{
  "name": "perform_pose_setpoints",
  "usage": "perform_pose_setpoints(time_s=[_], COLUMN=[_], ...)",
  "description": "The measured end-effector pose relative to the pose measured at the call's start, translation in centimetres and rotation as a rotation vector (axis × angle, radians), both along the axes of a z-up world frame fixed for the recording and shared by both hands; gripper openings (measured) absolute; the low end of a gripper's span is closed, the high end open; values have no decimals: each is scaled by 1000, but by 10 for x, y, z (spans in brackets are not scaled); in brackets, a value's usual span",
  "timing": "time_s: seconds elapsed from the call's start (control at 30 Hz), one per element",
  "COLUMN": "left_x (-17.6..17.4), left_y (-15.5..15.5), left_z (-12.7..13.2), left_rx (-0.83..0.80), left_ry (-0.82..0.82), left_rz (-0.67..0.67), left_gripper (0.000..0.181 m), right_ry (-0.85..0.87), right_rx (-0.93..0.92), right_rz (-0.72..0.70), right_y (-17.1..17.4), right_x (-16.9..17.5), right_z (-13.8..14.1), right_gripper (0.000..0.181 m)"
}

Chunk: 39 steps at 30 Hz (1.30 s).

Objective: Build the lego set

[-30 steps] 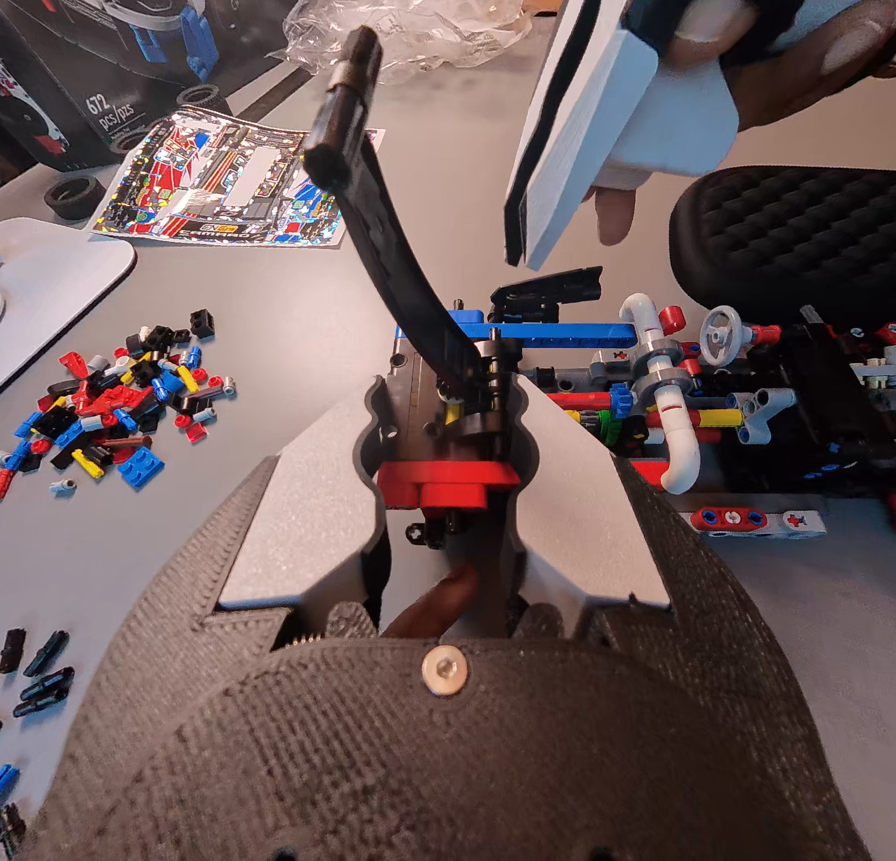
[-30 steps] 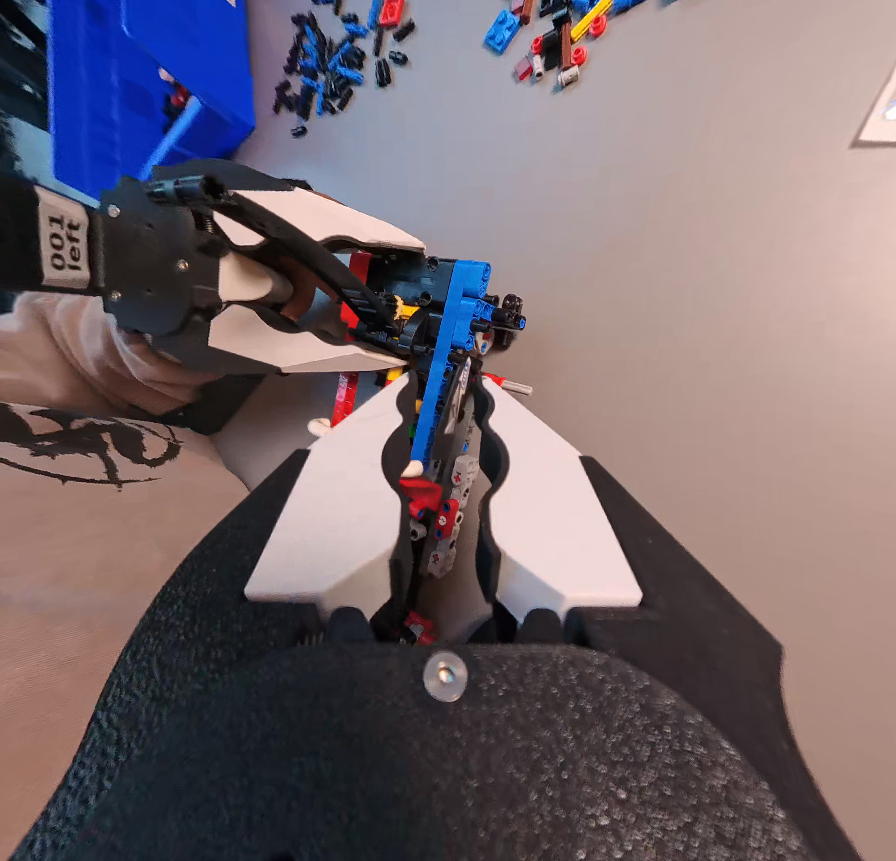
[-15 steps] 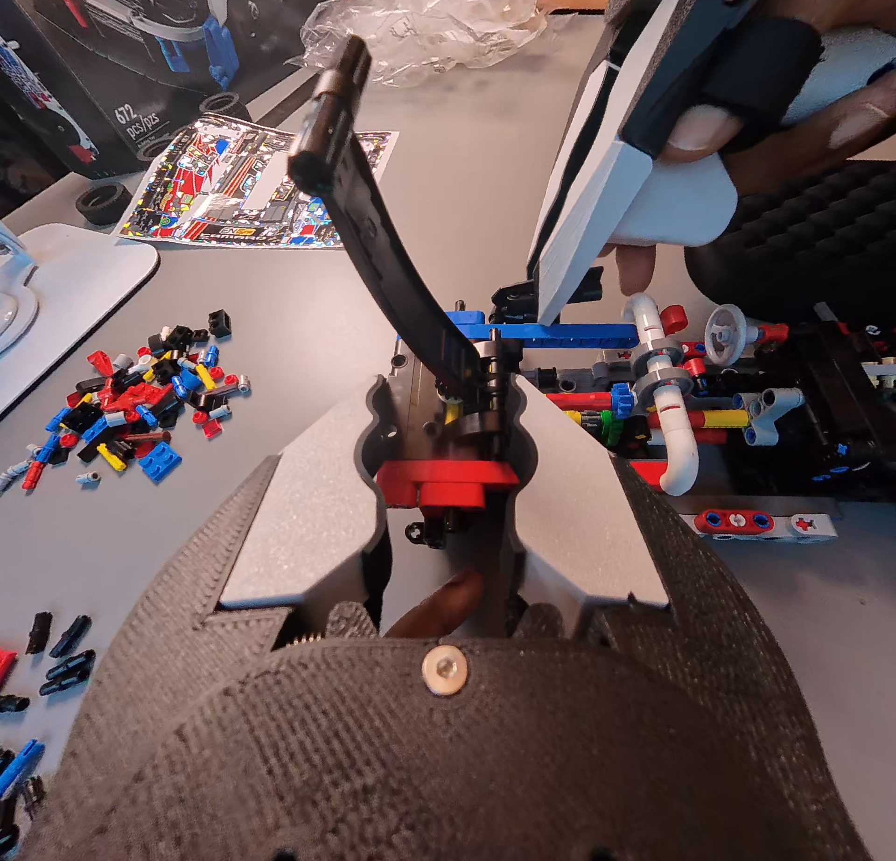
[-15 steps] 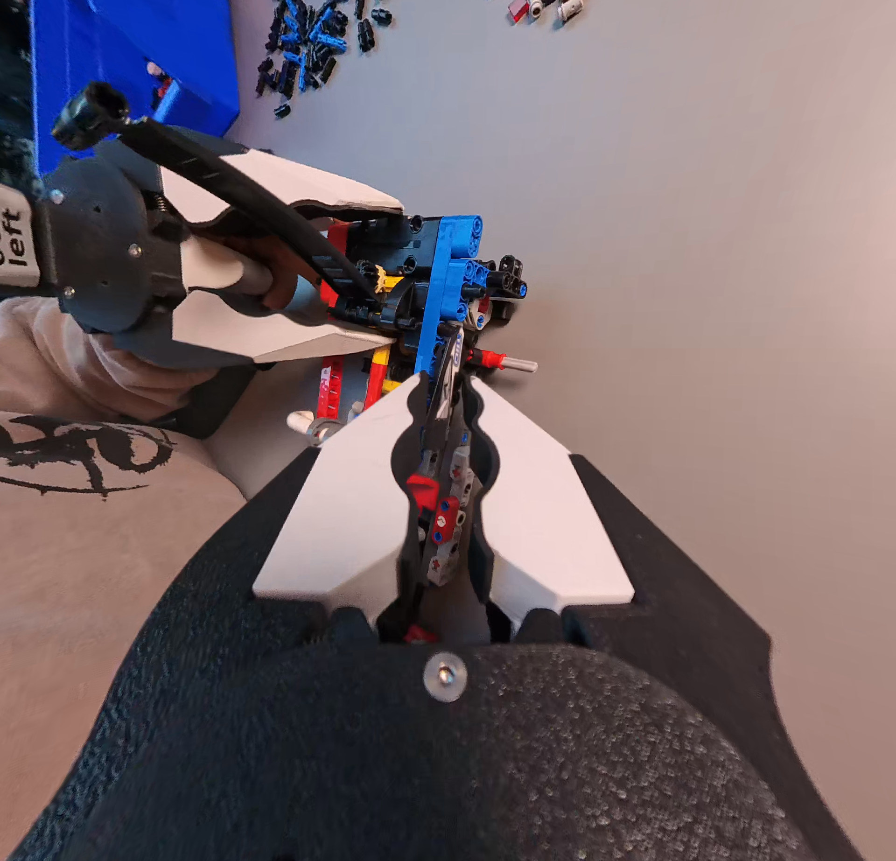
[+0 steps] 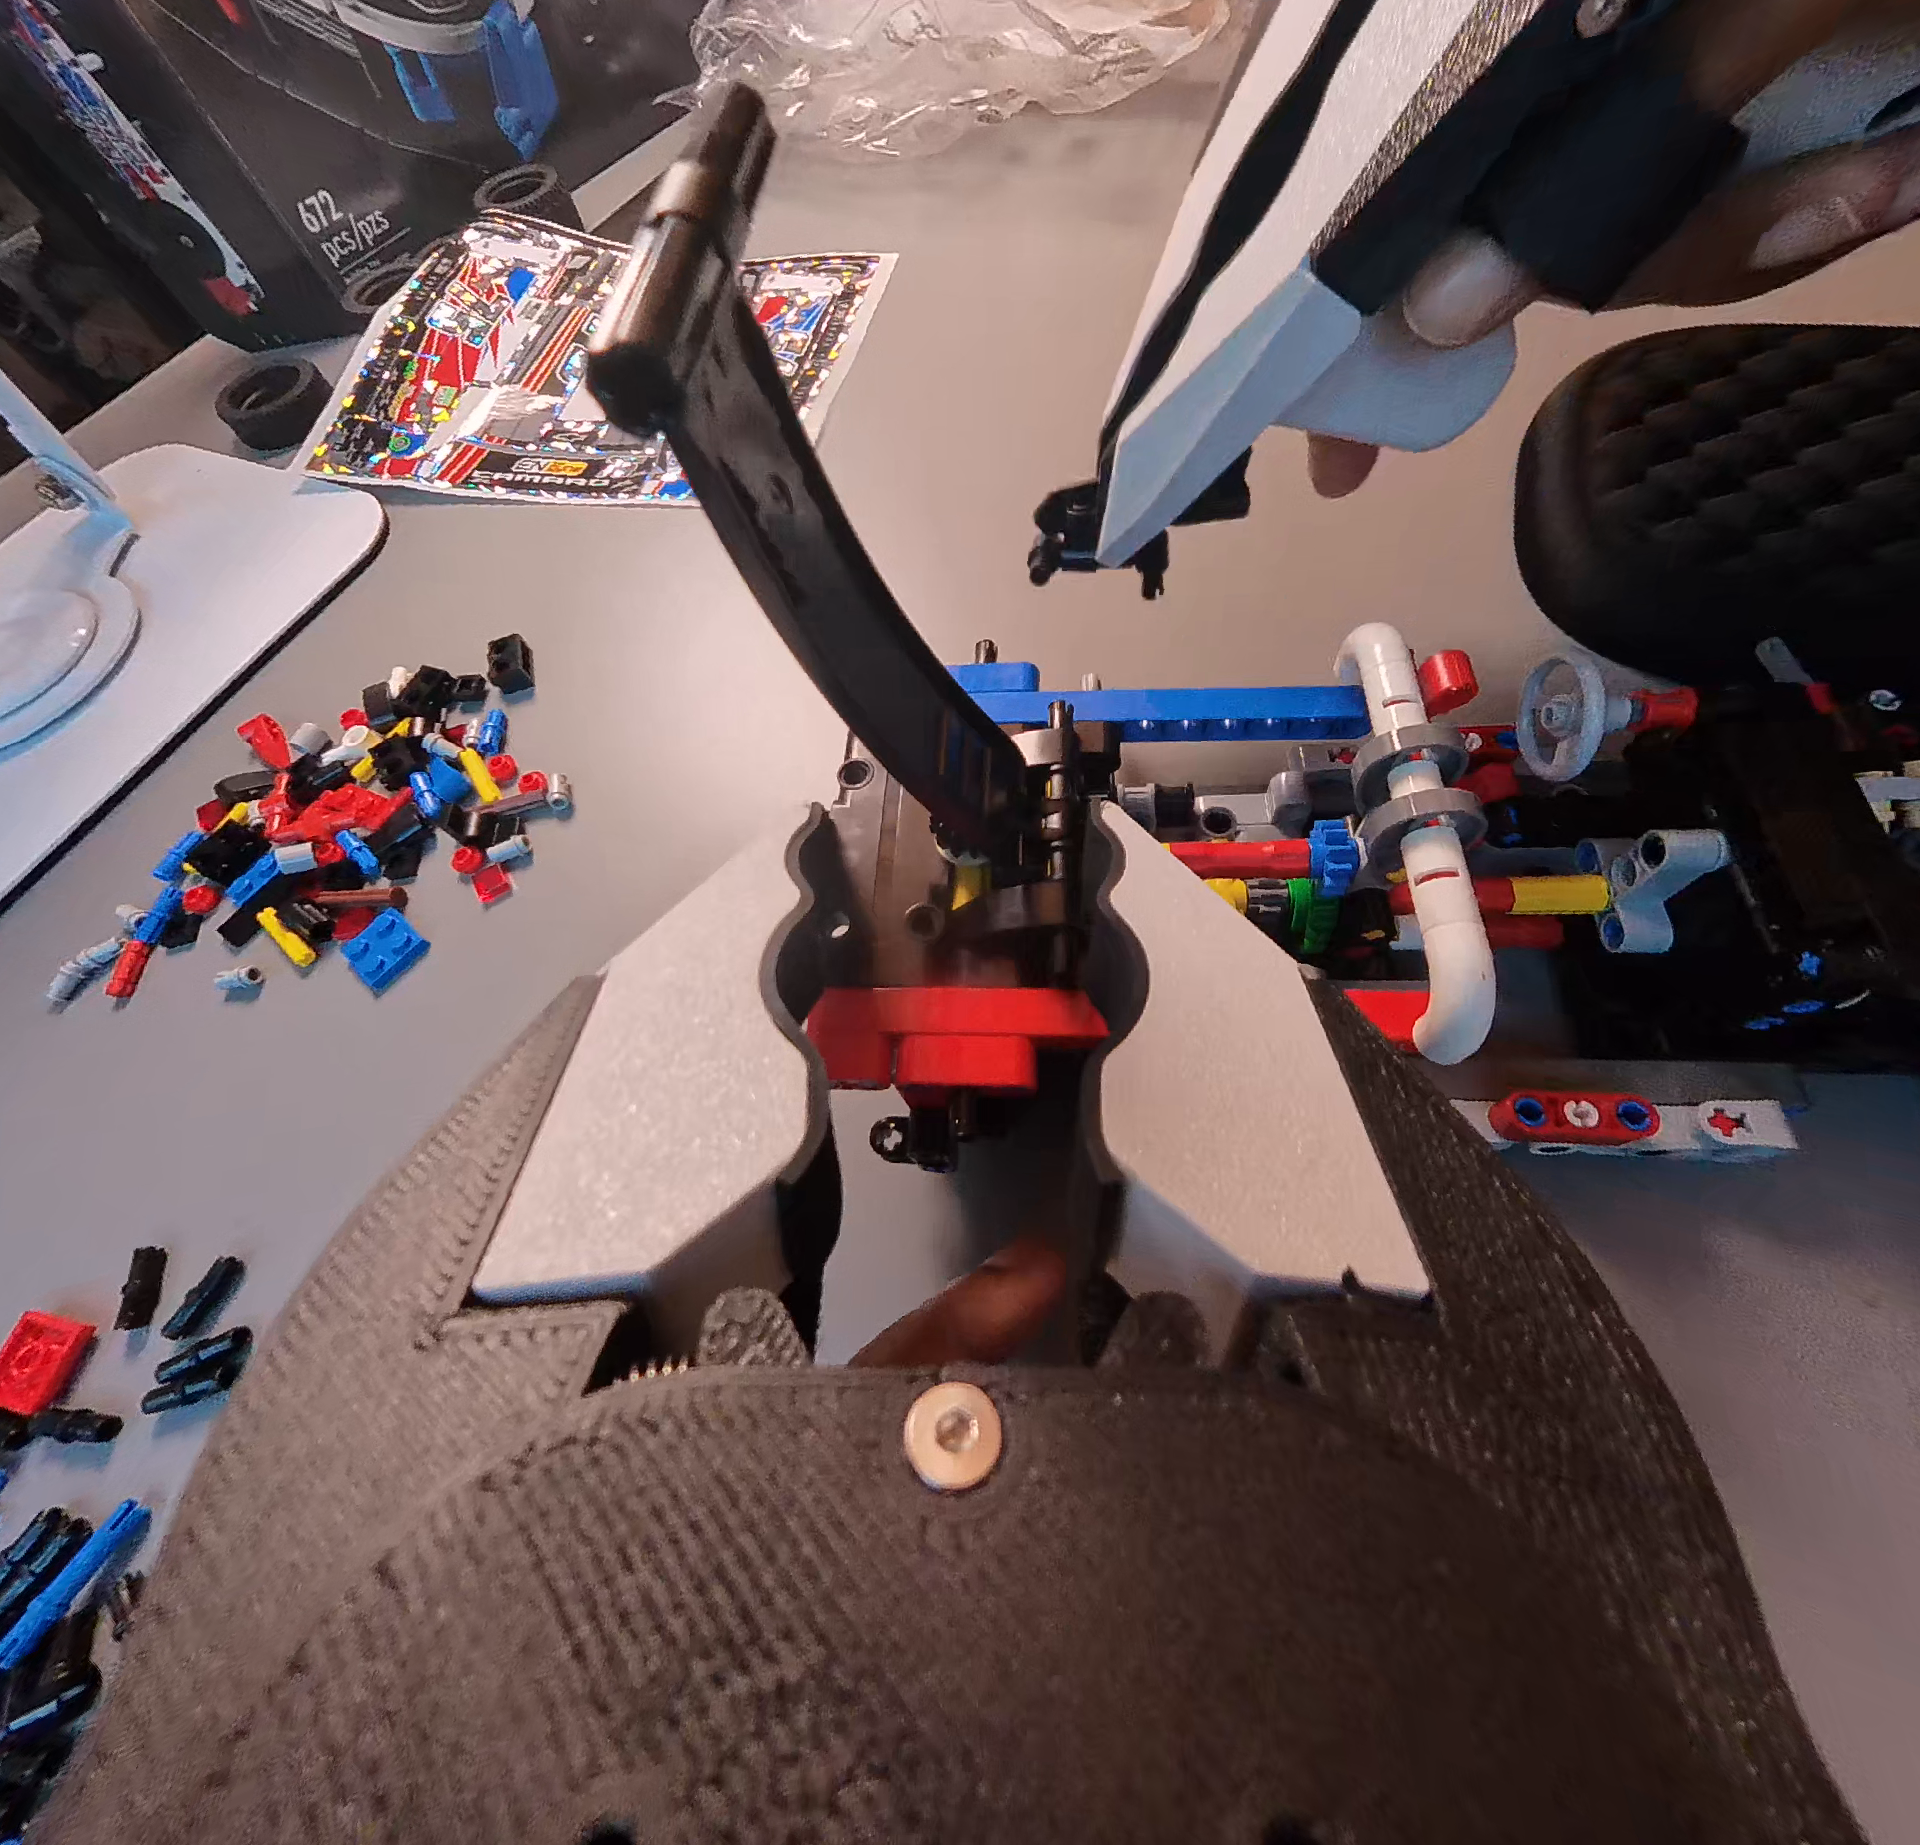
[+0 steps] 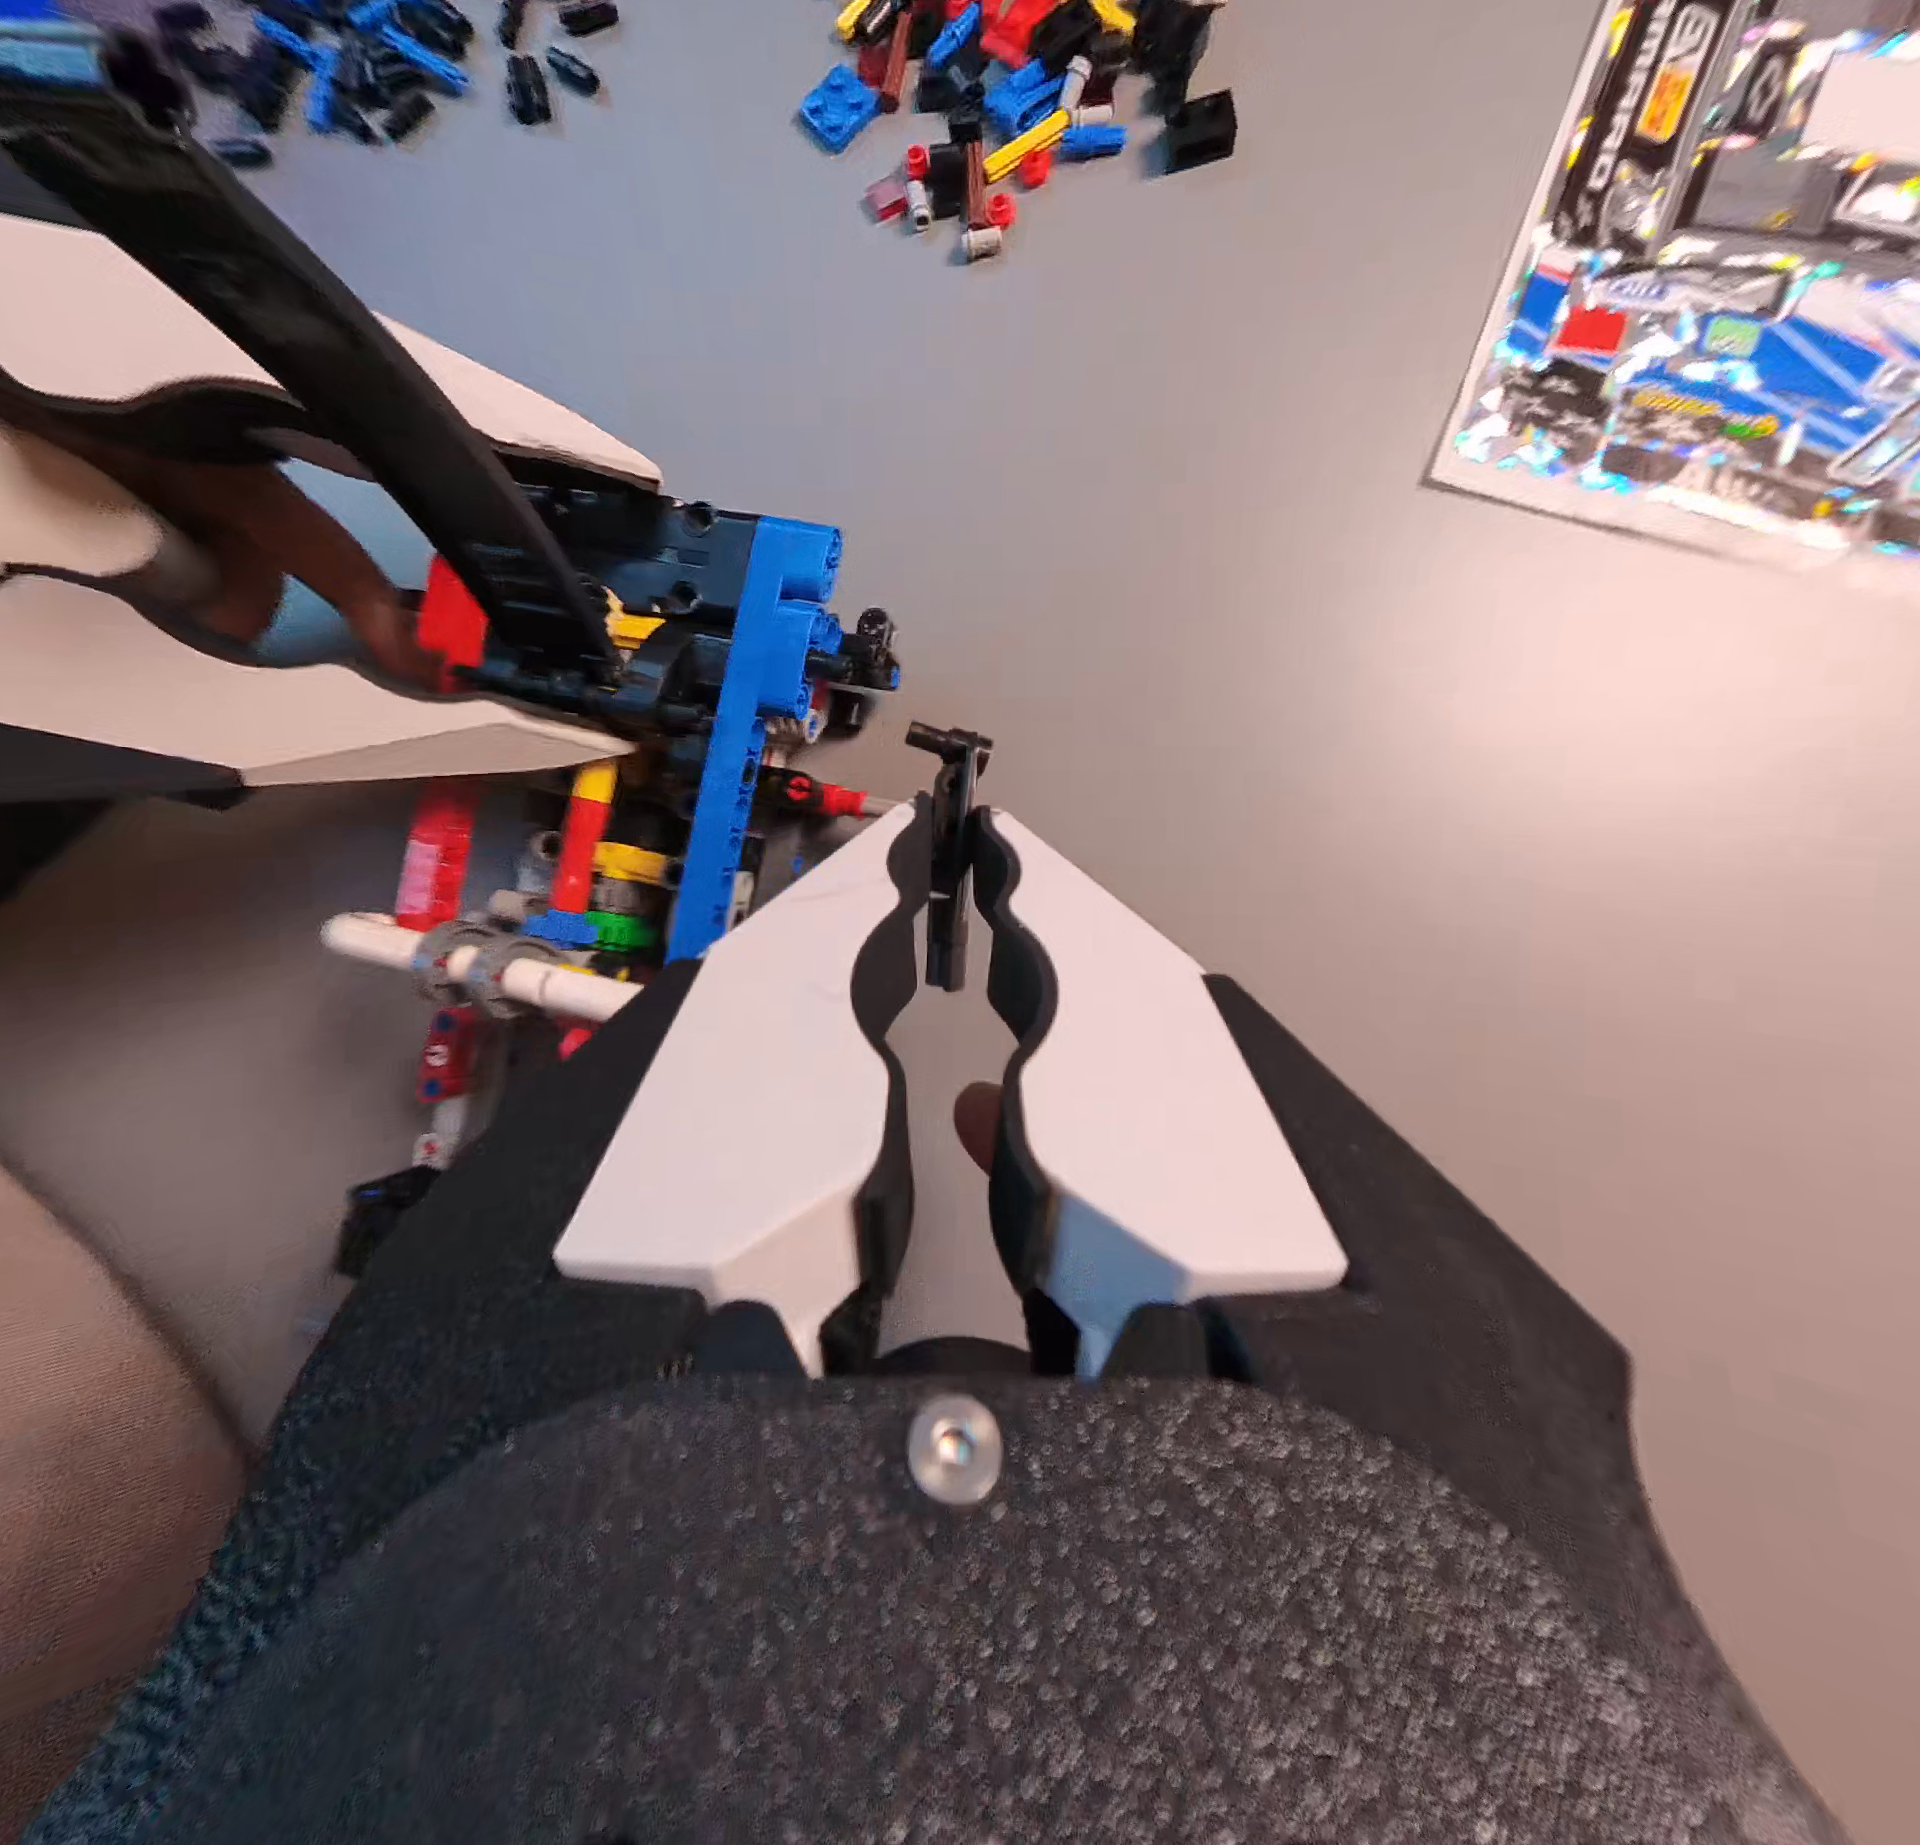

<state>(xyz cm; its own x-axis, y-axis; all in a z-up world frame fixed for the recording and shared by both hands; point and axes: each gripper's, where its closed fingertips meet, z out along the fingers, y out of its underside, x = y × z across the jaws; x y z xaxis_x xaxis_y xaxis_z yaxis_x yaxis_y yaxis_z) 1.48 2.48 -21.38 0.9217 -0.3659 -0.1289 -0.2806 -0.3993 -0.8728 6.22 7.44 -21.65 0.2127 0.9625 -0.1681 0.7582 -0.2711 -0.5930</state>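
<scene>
Grey table point(image 6: 1299, 652) — loose bricks point(image 5: 312, 850) and sticker sheet point(image 5: 582, 382) beyond the chassis point(image 5: 1351, 860). Left gripper point(image 5: 951, 964) stays clamped on the chassis; right gripper point(image 6: 951, 860) has lifted off it, pinching a small black piece point(image 6: 951, 881).

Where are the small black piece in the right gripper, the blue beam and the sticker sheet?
small black piece point(image 6: 951, 865): right wrist view, mid-shaft between the right gripper's tips.
blue beam point(image 5: 1195, 713): left wrist view, middle of its long side.
sticker sheet point(image 5: 582, 372): left wrist view, centre of the printed face.

grey table point(image 5: 1039, 465); crumpled plastic bag point(image 5: 935, 19)
</scene>
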Motion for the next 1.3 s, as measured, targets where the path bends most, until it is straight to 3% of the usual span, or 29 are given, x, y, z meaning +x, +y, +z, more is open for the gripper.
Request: perform_pose_setpoints(time_s=[0.03, 0.2, 0.33, 0.4, 0.47, 0.53, 0.63, 0.8, 0.9, 1.1, 1.3], left_x=[0, -3, -14, -17, -4, 19, 42, 56, 60, 64, 64], left_y=[0, 1, -1, -9, -24, -41, -57, -73, -78, -84, -86], left_z=[0, 1, 18, 43, 69, 86, 104, 125, 134, 139, 138], left_rx=[-1, 10, 77, 143, 190, 187, 207, 231, 258, 242, 210], left_ry=[-1, -5, 17, -103, -298, -497, -654, -786, -825, -928, -1026], left_rz=[1, -15, -38, -51, -152, -293, -415, -481, -481, -496, -517], left_gripper=[46, 47, 62, 50, 29, 28, 29, 20, 14, 12, 10], right_ry=[6, 30, 202, 315, 428, 545, 679, 874, 942, 991, 1018], right_rx=[-66, -5, 22, 119, 195, 200, 89, -260, -348, -390, -296], right_rz=[-9, 53, 177, 295, 395, 480, 542, 504, 469, 448, 491], right_y=[-5, -5, -14, -28, -49, -74, -105, -130, -133, -137, -138], right_x=[0, 0, -2, 1, 5, 6, 6, 10, 10, 10, 10], right_z=[2, 10, 39, 60, 78, 94, 111, 135, 142, 144, 142], right_gripper=[5, 5, 5, 5, 5, 5, 5, 5, 5, 4, 4])
